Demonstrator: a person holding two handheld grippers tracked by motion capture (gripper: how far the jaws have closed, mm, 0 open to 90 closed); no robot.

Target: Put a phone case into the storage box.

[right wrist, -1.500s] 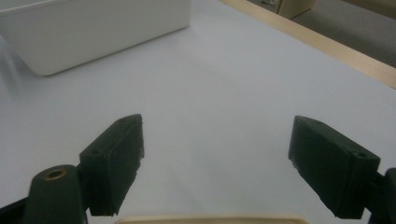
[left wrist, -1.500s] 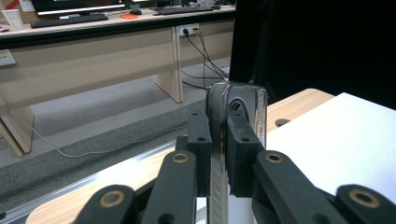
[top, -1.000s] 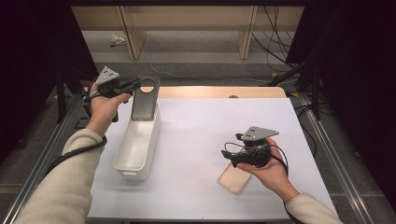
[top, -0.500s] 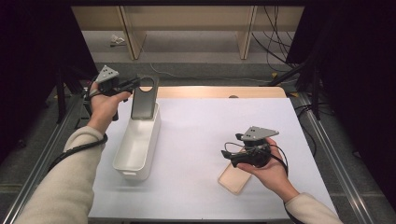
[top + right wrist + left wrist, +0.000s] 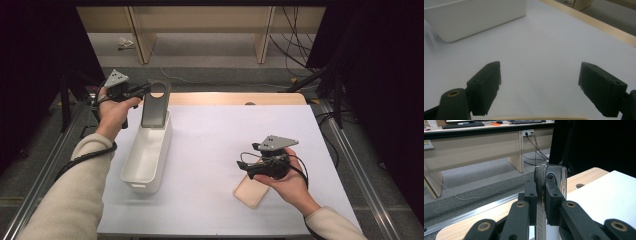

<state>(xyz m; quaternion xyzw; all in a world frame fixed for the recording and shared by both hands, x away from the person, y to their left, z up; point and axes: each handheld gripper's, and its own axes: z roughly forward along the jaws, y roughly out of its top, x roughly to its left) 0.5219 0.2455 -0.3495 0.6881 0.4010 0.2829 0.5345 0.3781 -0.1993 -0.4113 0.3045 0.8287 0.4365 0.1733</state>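
Gripping a grey phone case (image 5: pixel 154 105) by its upper edge, at the upper left of the high view: the left gripper (image 5: pixel 141 90), jaws pressed tight on the thin case wall from both sides (seen edge-on at the centre of the left gripper view (image 5: pixel 541 202), with the case (image 5: pixel 551 180) rising upright between the two black pads). Standing on end at the far end of the white bin (image 5: pixel 147 155), with the round camera hole uppermost and the lower edge down at the bin's rim; whether touching the bin floor, cannot tell. Lying lengthwise at the left centre of the frame on the white table cover (image 5: pixel 220 150), that bin, open top up. Hovering at the lower right of the high view: the right gripper (image 5: pixel 245 167), jaws spread wide and holding nothing, pointed toward the left of the frame. Just under and beside it, a flat tan phone case (image 5: pixel 250 192) on the white cover. In the right gripper view (image 5: pixel 539 90), both pads well apart over bare white surface, the bin (image 5: pixel 474 15) at the upper left, a pale strip of the tan case along the bottom edge.
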